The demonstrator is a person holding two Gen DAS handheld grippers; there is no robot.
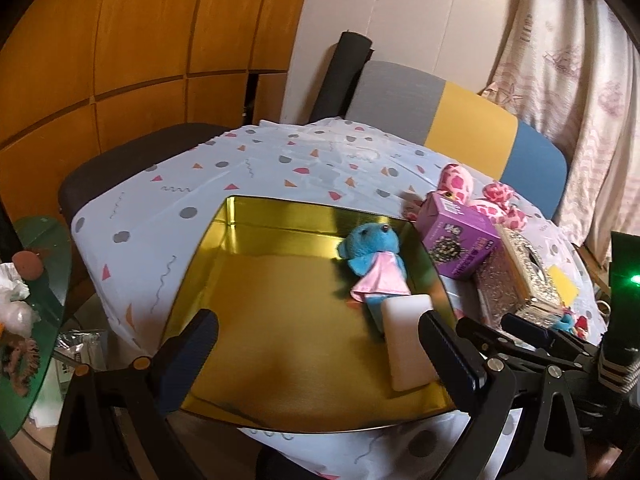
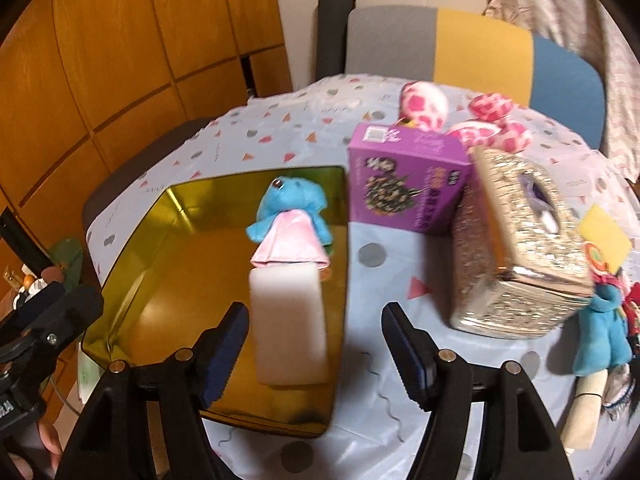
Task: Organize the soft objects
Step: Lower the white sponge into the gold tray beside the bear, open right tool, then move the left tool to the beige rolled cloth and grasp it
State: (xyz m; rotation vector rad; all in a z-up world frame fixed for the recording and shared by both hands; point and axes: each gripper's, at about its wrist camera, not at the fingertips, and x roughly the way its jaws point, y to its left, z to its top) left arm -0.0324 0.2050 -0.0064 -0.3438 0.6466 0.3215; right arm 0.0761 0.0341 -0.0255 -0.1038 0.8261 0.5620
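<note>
Centre frame, one gold tray [image 2: 120,320] holds one blue plush bear [image 2: 290,216] and one white sponge [image 2: 290,324]. Both the left gripper [image 1: 320,340] and right gripper [image 2: 316,332] stand spread, empty.

You see a shiny gold metal tray [image 2: 120,280] holding a blue plush bear in a pink cape [image 2: 290,216] and a plain white foam block [image 2: 288,320], beside a purple printed cardboard box [image 2: 404,184].

Blue teddy [image 1: 370,258] and white sponge [image 1: 408,340] inside gold tin [image 1: 224,256], open left tool [image 1: 316,344] above.
</note>
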